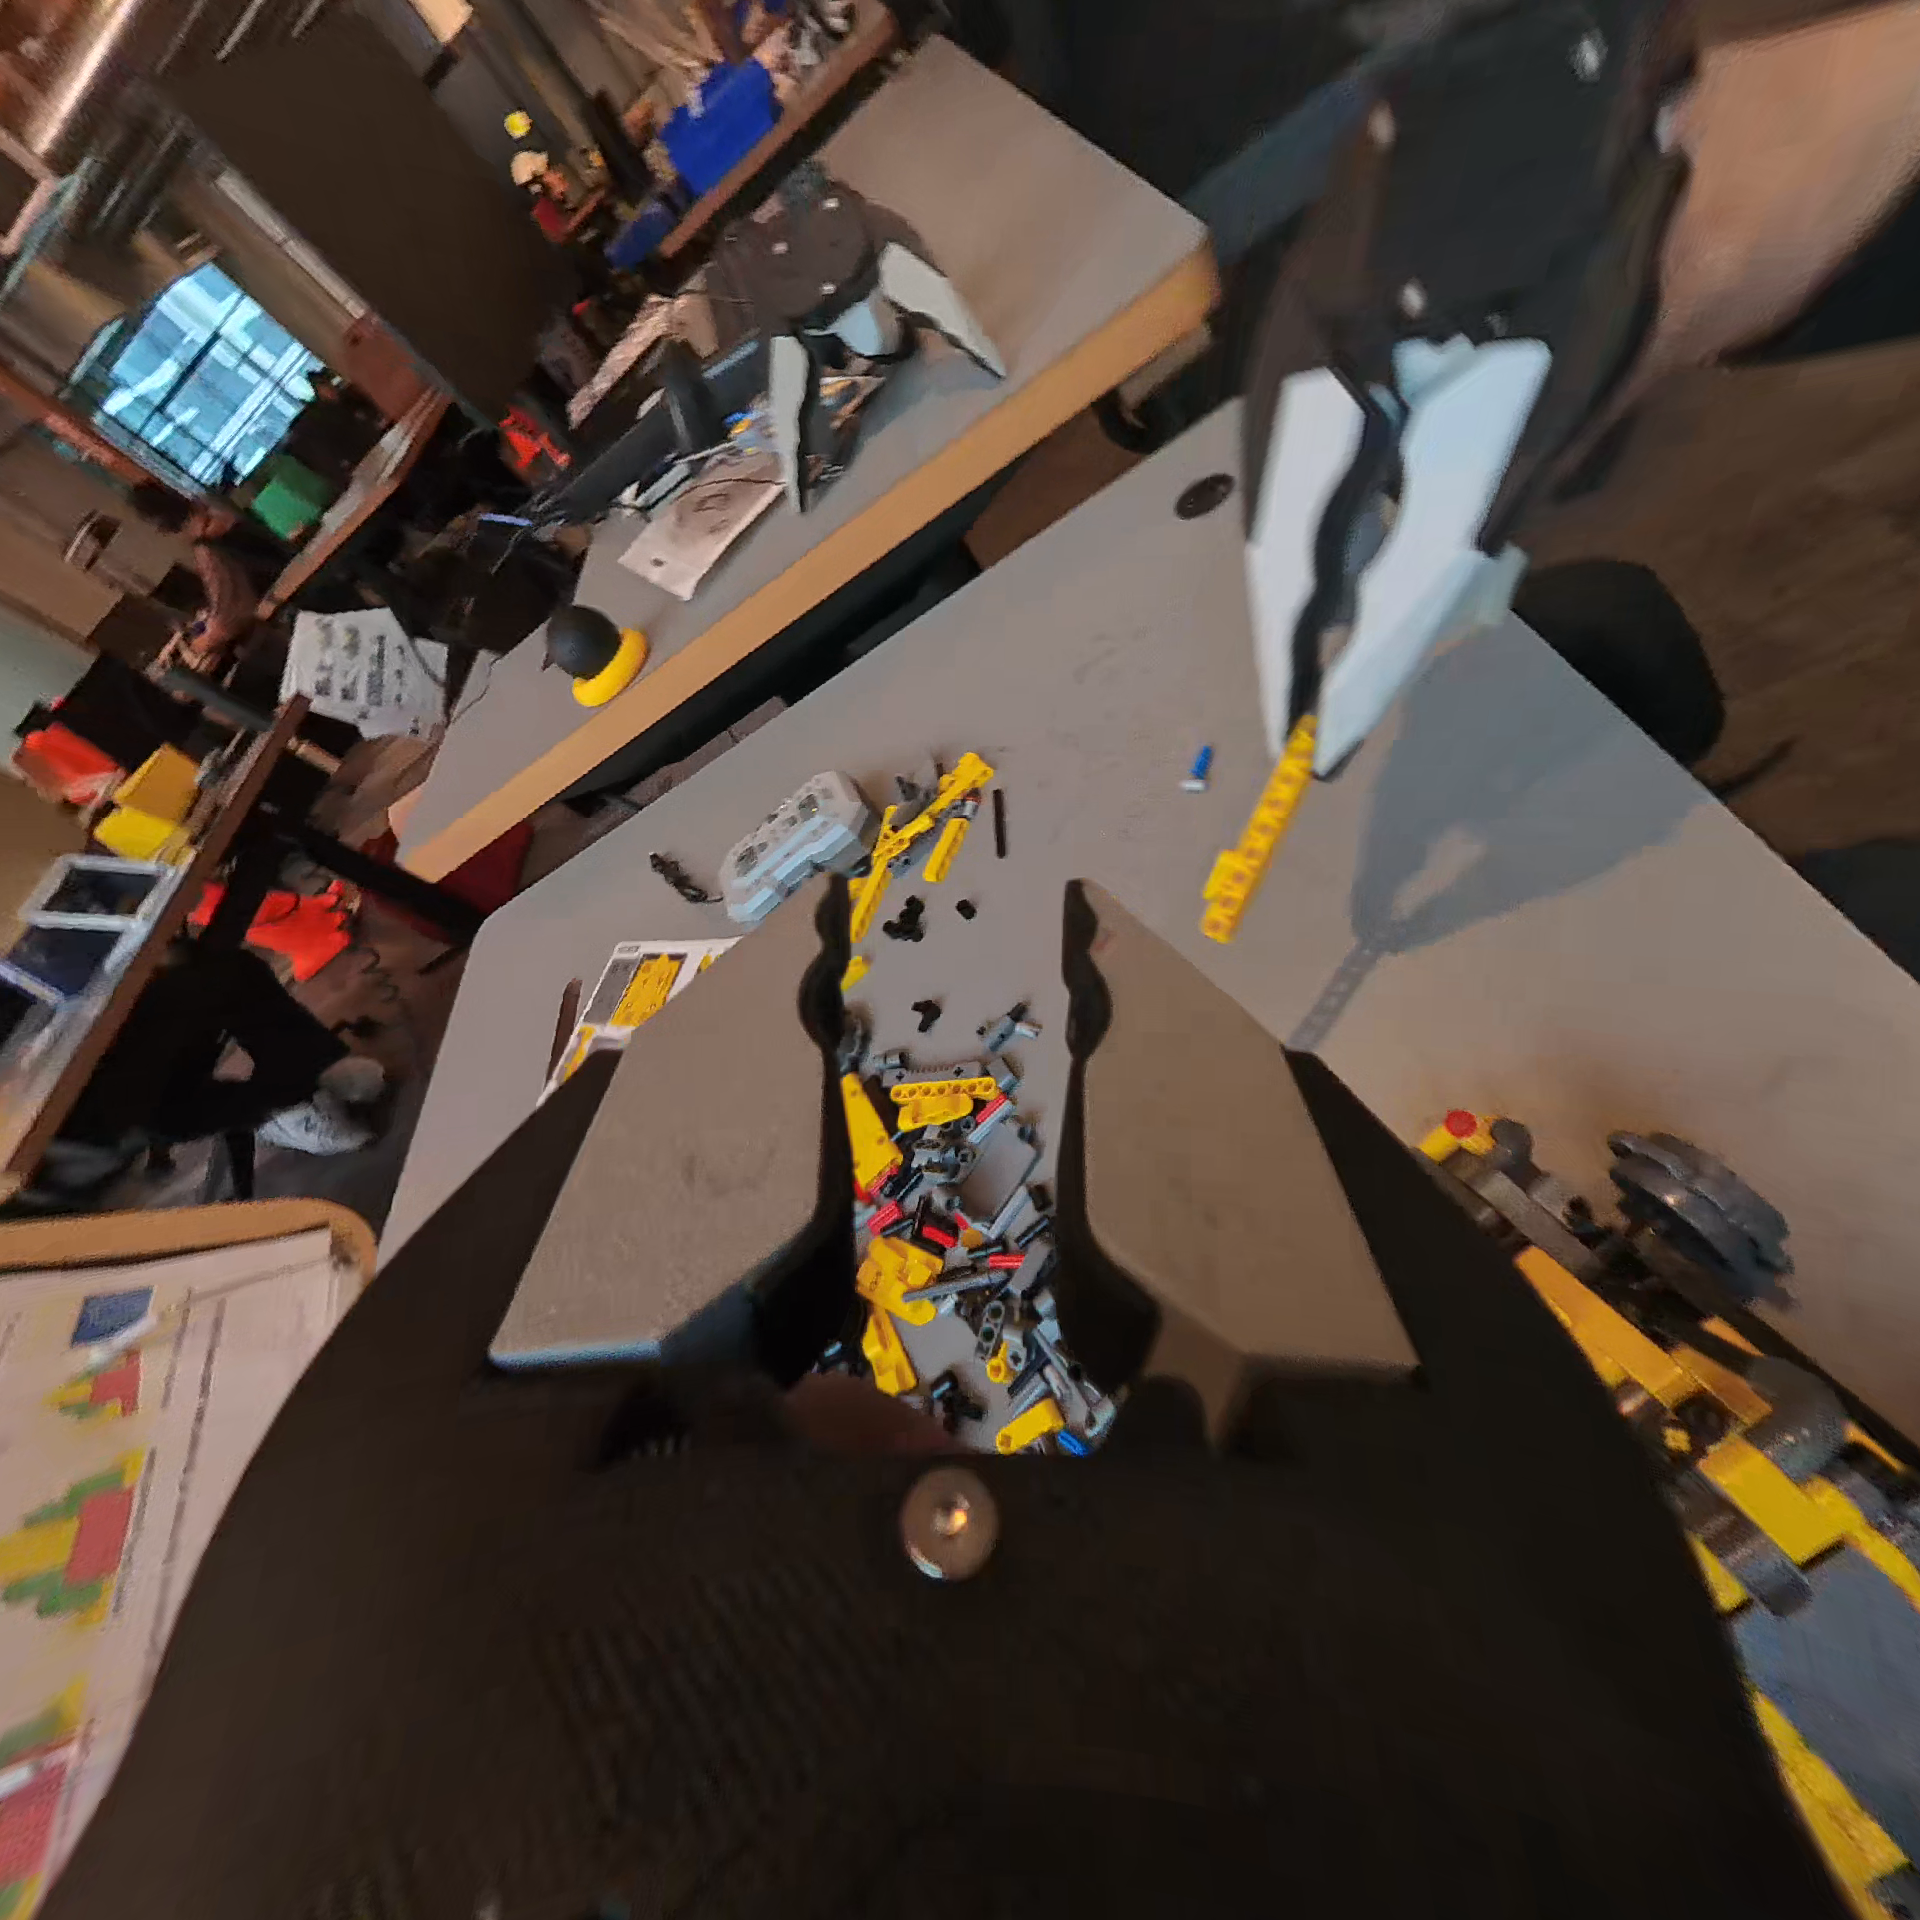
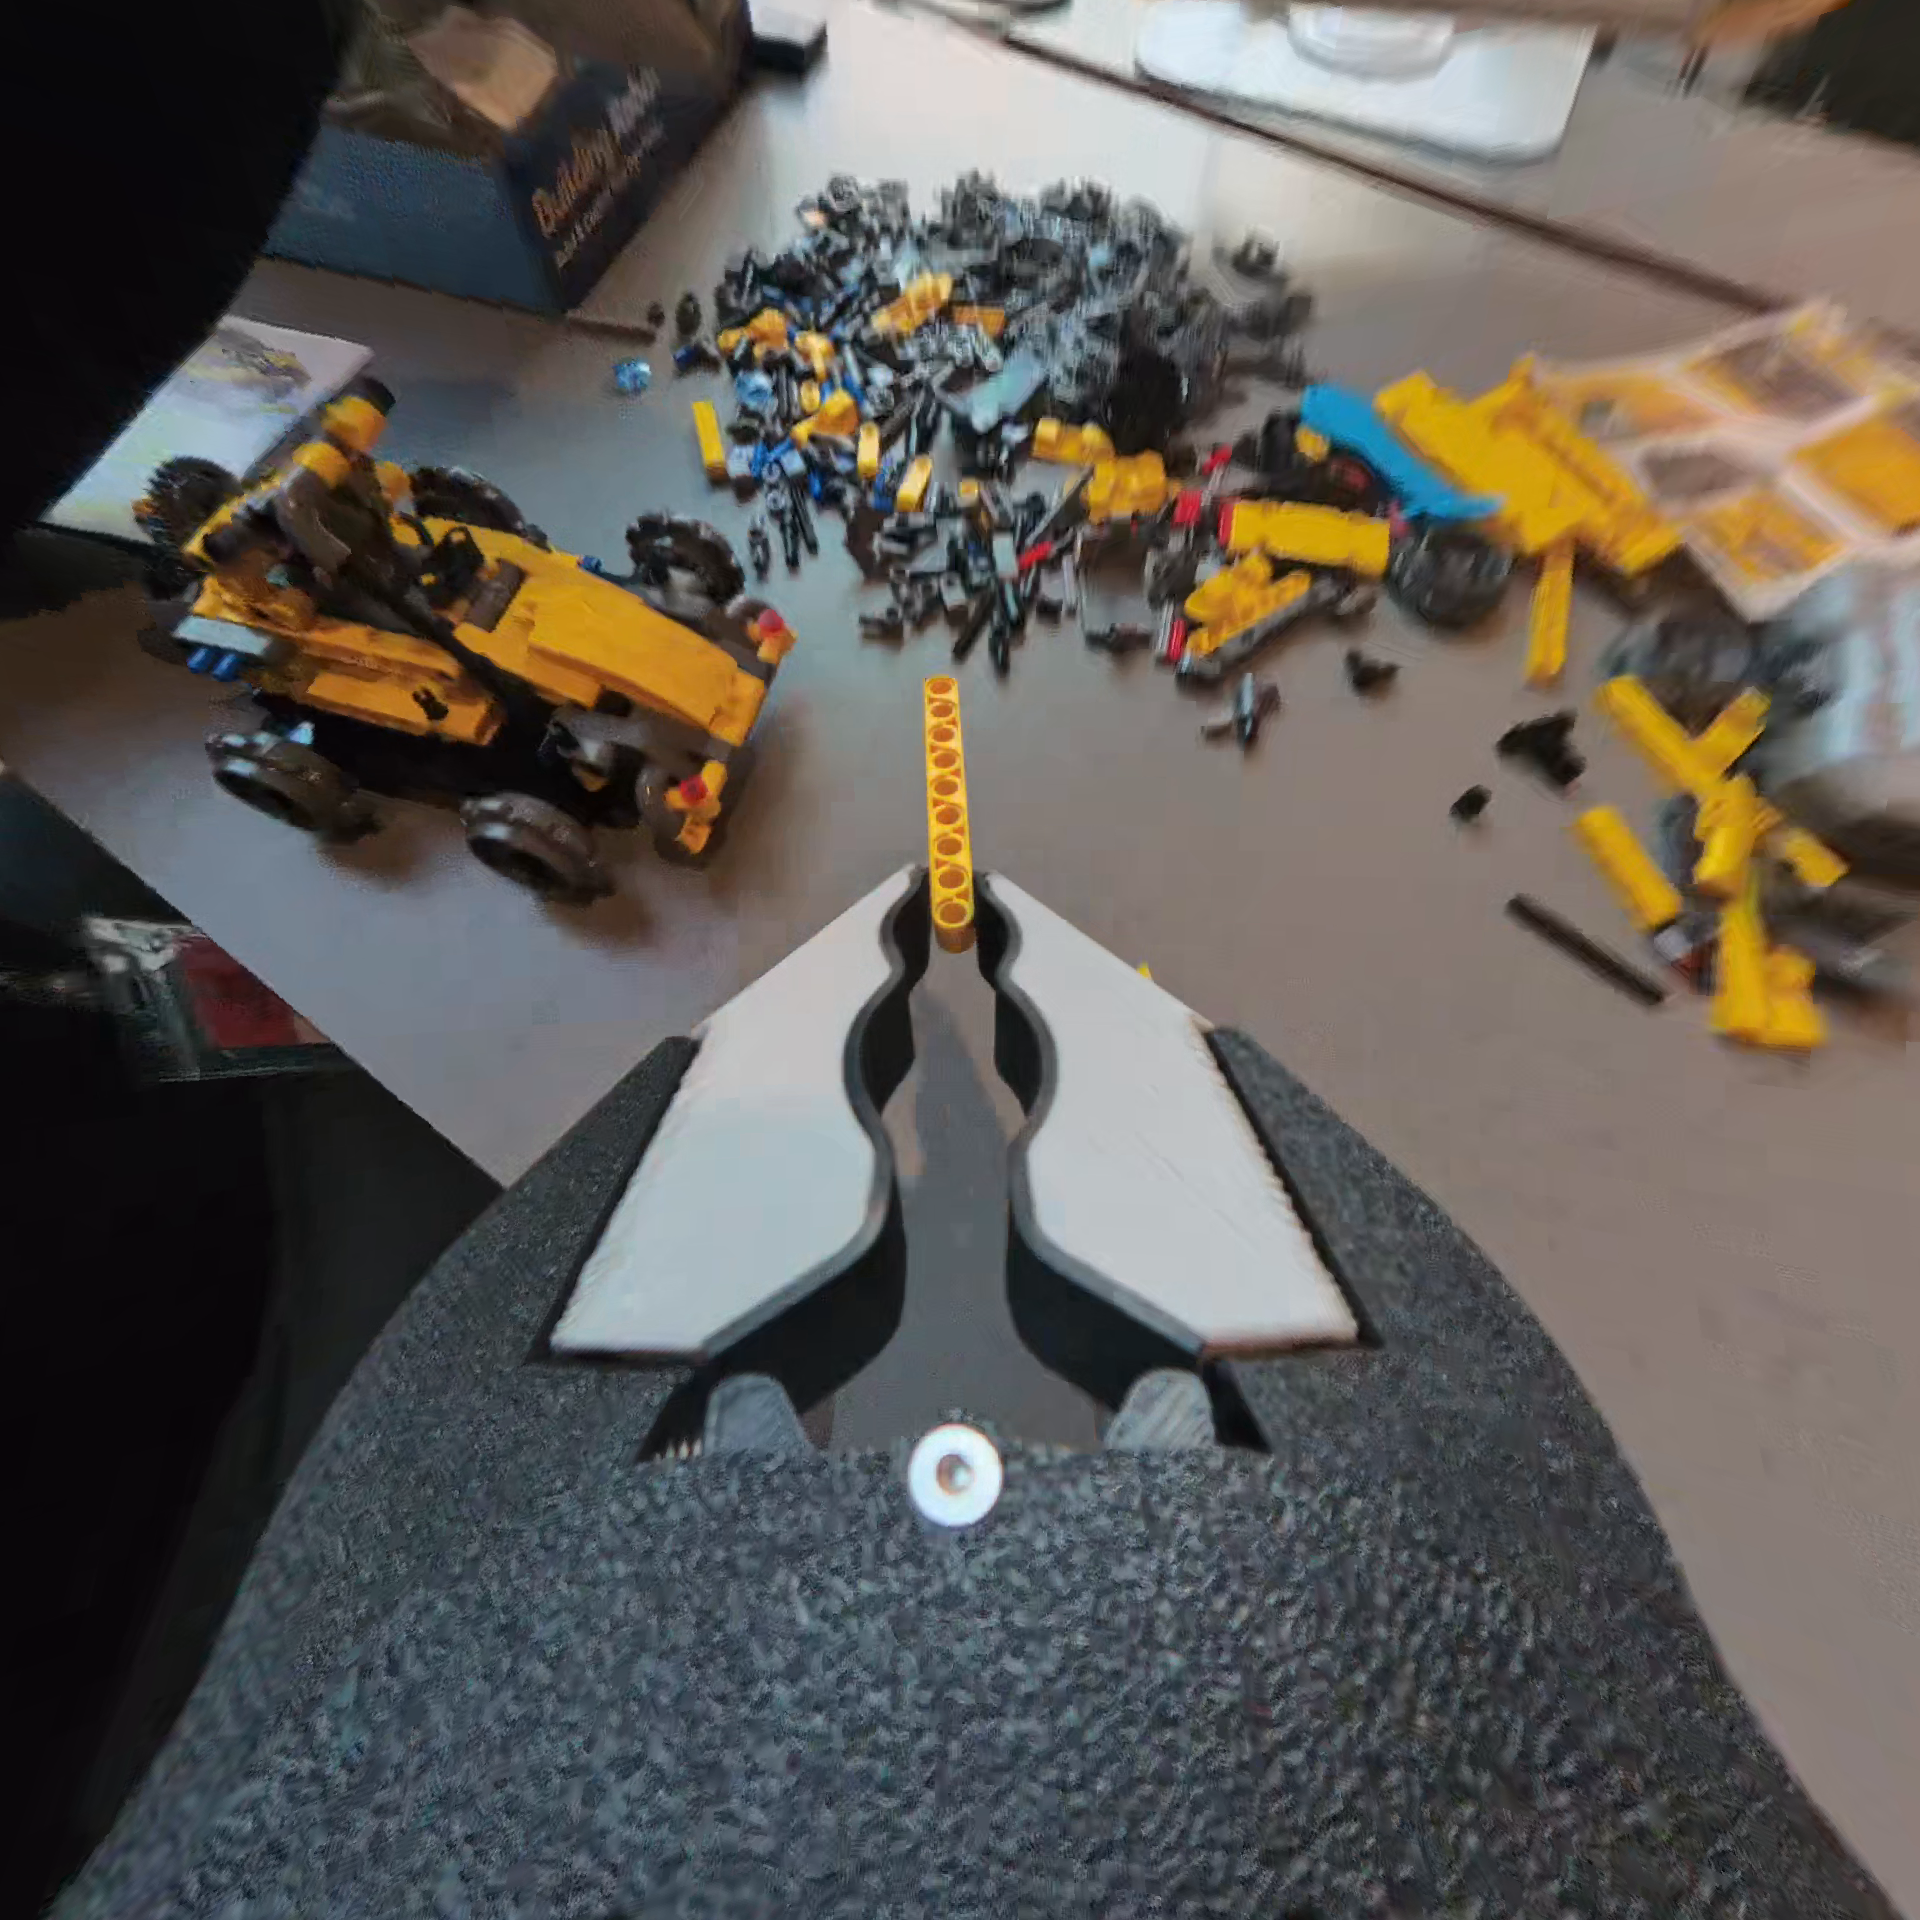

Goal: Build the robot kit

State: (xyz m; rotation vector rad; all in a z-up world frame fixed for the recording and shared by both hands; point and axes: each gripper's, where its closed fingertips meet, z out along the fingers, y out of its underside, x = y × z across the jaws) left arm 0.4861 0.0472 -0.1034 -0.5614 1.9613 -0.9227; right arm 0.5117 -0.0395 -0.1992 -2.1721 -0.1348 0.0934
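Note:
My right gripper is shut on one end of a long yellow beam with a row of holes; the beam sticks out forward above the grey table. The left wrist view shows the same gripper at the upper right, the yellow beam hanging from its tips over the table. My left gripper is open and empty, held above a heap of small yellow, grey, black and red parts.
A built yellow and black toy vehicle stands at the left. A large pile of loose parts lies beyond it, printed sheets at the right, a dark box behind. A grey battery block and a blue pin lie on the table. Left tips to right tips: about 15 centimetres.

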